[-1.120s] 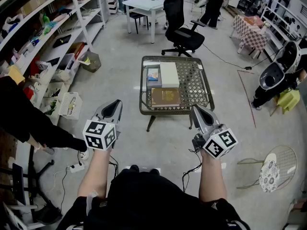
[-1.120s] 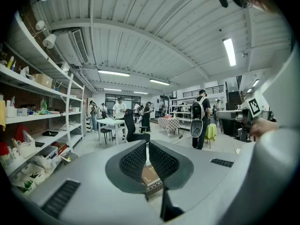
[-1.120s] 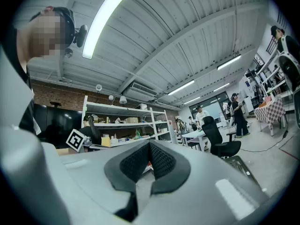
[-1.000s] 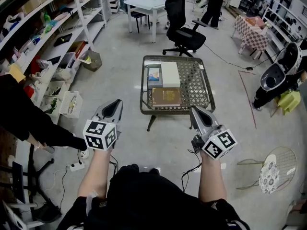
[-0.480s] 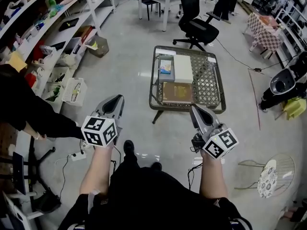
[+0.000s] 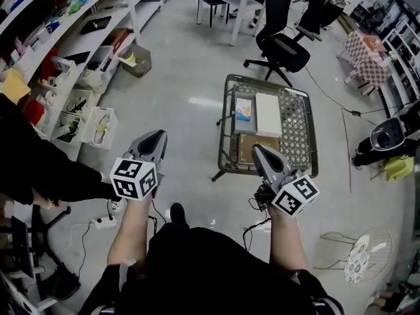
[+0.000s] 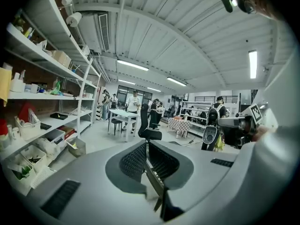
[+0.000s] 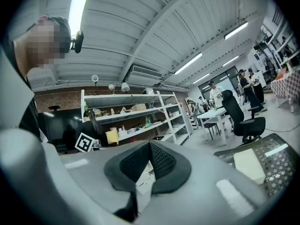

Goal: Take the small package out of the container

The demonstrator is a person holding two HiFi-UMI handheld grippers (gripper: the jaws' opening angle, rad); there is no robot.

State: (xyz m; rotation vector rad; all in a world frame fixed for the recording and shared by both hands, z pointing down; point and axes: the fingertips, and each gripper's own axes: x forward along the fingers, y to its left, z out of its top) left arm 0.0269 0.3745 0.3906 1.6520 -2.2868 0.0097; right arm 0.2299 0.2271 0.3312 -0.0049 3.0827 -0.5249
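Head view:
- Left tongs [image 6: 156, 138] and right tongs [image 6: 256, 151] are held out in front of the person, above the floor [image 6: 184, 84] on the near side of the desk [image 6: 296, 133]. Each carries its cube of square markers.
- The desk is a low wire-mesh frame with a raised rim, so its top forms a shallow container.
- Small package [image 6: 243, 109], blue-printed, is lying flat at the desk's far left corner, inside the rim.
- White box [image 6: 268, 115] is lying just beside the package, on the side toward the desk's middle. Whether the two touch cannot be resolved.
- Brown flat box [image 6: 247, 148] is at the near left corner. It is partly covered by the right tongs in this view.
- The right half of the mesh is bare.
- Office chair [image 6: 283, 41] is standing beyond the far edge. Shelving [image 6: 72, 51] runs along the room's left side.

Left gripper view: the left tongs [image 7: 146, 145] are clenched, pads together, with nothing between them. They are pointed across the room.

Right gripper view: the right tongs [image 8: 149, 146] are clenched, also on nothing. The white box [image 8: 248, 165] and mesh [image 8: 279, 161] are seen low at the right, well apart from the pads.

Neither pair of tongs is in contact with the package or the desk.
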